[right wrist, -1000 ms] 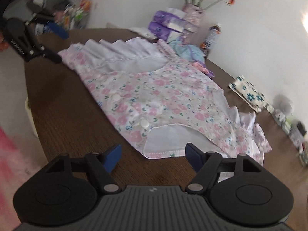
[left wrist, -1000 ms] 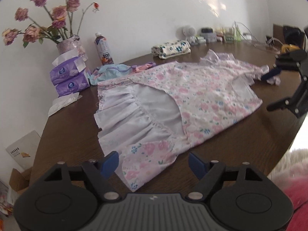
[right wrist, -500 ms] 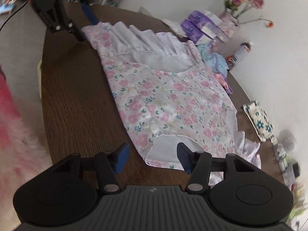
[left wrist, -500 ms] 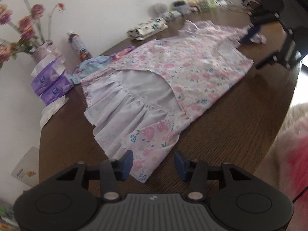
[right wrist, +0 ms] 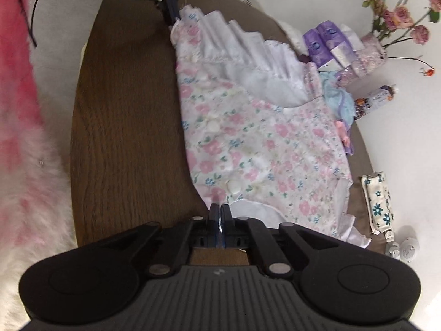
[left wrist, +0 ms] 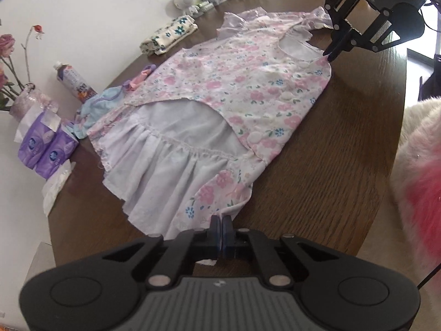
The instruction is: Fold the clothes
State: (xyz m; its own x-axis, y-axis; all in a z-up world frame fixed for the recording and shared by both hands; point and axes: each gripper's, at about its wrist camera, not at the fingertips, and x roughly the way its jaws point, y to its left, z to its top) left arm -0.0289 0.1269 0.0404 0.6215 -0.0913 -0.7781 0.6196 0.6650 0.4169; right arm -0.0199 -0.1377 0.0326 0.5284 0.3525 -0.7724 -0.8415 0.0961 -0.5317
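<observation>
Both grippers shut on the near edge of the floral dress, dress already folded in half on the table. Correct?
Not quite. The left gripper and right gripper are both shut on the near edge of the floral dress, but the dress isn't folded yet: the left wrist view shows it spread flat on the table.

The left wrist camera looks from close above the ruffled hem end of the pink floral cotton dress (left wrist: 220, 102) along its length. The right wrist camera faces oppositely from the collar end. Both share the dress and round dark wooden table (left wrist: 344, 165).
</observation>
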